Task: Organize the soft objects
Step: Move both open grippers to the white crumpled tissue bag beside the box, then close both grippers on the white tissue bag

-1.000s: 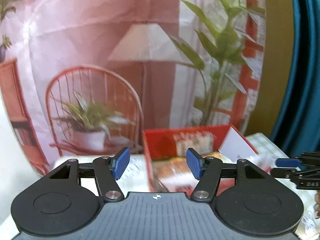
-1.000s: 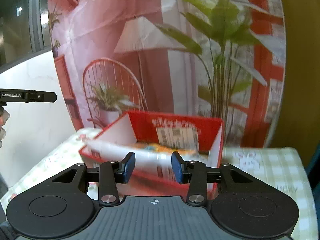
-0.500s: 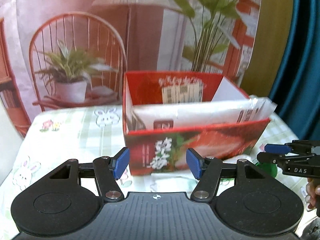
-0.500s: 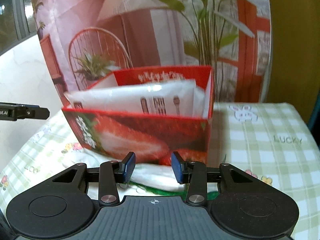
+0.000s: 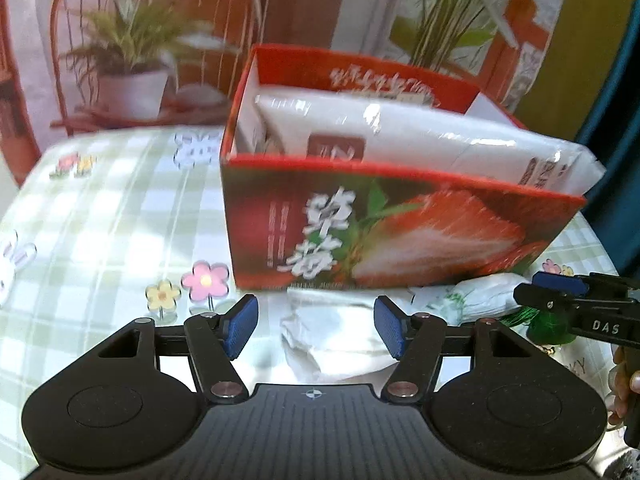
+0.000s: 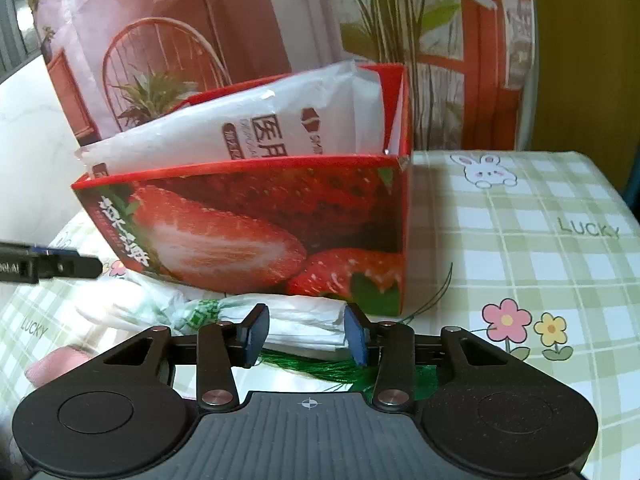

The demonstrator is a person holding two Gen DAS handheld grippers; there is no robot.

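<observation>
A red strawberry-print box [image 5: 400, 232] stands on the checked tablecloth, with a white plastic package [image 5: 440, 140] sticking out of its top. Just in front of the box lies a crumpled white bag with green print [image 6: 296, 312], and a green tassel of threads [image 6: 320, 368] lies beneath my right gripper. My left gripper [image 5: 316, 320] hangs low over the white bag [image 5: 332, 328], its jaws opening and the pads not touching it. My right gripper [image 6: 306, 332] is also opening, with the bag seen between its fingers but not pressed.
The tablecloth [image 6: 540, 240] has bunny and flower prints, with bare cloth right of the box. A printed backdrop of a chair and plants hangs behind. A pink object [image 6: 56, 368] sits at the right wrist view's lower left. My right gripper's finger [image 5: 560, 284] shows at the left wrist view's edge.
Both grippers have come down toward the table and tilted downward. The box looms larger and the white bag and green threads in front of it have come into view. Both jaws stand slightly wider.
</observation>
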